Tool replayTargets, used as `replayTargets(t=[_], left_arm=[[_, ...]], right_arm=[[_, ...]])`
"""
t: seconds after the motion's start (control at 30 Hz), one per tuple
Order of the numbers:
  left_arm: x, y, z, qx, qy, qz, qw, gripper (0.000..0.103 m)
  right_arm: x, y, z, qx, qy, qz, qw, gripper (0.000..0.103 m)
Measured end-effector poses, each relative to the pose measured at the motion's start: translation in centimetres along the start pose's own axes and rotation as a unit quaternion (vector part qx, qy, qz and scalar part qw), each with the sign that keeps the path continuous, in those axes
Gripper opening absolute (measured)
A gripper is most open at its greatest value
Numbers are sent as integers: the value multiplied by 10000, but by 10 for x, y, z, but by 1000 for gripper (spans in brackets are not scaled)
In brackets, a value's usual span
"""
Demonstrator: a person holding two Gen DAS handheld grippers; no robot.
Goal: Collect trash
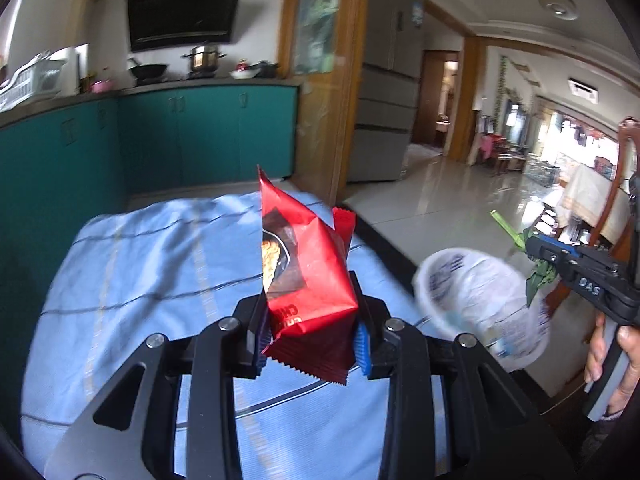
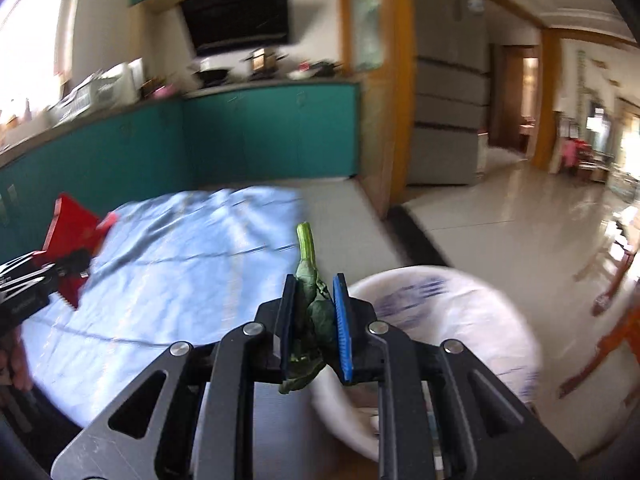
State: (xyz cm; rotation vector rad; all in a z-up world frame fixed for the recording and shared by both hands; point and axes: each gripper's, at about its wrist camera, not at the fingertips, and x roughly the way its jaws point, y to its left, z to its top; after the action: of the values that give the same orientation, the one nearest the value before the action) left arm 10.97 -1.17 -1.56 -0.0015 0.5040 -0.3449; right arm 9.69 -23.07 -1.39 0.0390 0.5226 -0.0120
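My left gripper is shut on a red snack wrapper and holds it upright above the blue cloth; the wrapper also shows at the left of the right wrist view. My right gripper is shut on a wilted green vegetable stalk, held just left of a white plastic trash bin lined with a bag. In the left wrist view the bin sits at the right table edge, with the right gripper and stalk just beyond it.
The blue cloth covers a dark table. Teal kitchen cabinets with pots stand behind. A grey fridge and glossy tiled floor lie to the right. A wooden chair stands at far right.
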Motion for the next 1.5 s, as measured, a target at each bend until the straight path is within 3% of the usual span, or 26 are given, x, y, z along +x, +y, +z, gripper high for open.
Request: replayTargets(t=[0.17, 0.3, 0.63, 0.67, 0.73, 0.87, 0.93, 1.0, 1.07, 1.2, 1.27, 1.37, 1.5], left_arm=[[22, -66, 13, 295, 4, -627, 9976, 34], [45, -110, 9, 530, 198, -993, 9934, 34], [85, -156, -10, 597, 755, -1375, 9858, 35], [89, -158, -11, 580, 814, -1402, 9851, 35], [95, -161, -13, 561, 886, -1447, 9839, 35], [107, -170, -17, 569, 999, -1573, 9808, 36], [111, -177, -17, 601, 1011, -1637, 9795, 36], [116, -182, -17, 634, 985, -1696, 9785, 38], [117, -190, -16, 704, 915, -1777, 9773, 46], [110, -203, -16, 788, 679, -1838, 9774, 75], [106, -206, -16, 802, 681, -1845, 9772, 82], [99, -202, -15, 844, 611, -1648, 9808, 89], [78, -184, -17, 814, 396, -1038, 9905, 97]], right_arm=[[-6, -63, -10, 411, 147, -550, 9975, 19], [2, -91, -28, 698, 417, -609, 9948, 19], [22, -121, -41, 1084, 552, -593, 9908, 20], [23, -121, -41, 1060, 567, -583, 9910, 22], [22, -122, -41, 1123, 537, -531, 9908, 34], [15, -133, -39, 1272, 423, -542, 9895, 37], [11, -137, -40, 1322, 412, -590, 9886, 47], [7, -140, -40, 1346, 370, -674, 9879, 50], [3, -143, -40, 1338, 331, -785, 9873, 51], [-5, -150, -41, 1365, 300, -918, 9859, 53], [-8, -153, -41, 1381, 291, -958, 9853, 54], [-11, -153, -40, 1395, 260, -978, 9850, 58], [-19, -144, -35, 1409, 120, -907, 9858, 74]])
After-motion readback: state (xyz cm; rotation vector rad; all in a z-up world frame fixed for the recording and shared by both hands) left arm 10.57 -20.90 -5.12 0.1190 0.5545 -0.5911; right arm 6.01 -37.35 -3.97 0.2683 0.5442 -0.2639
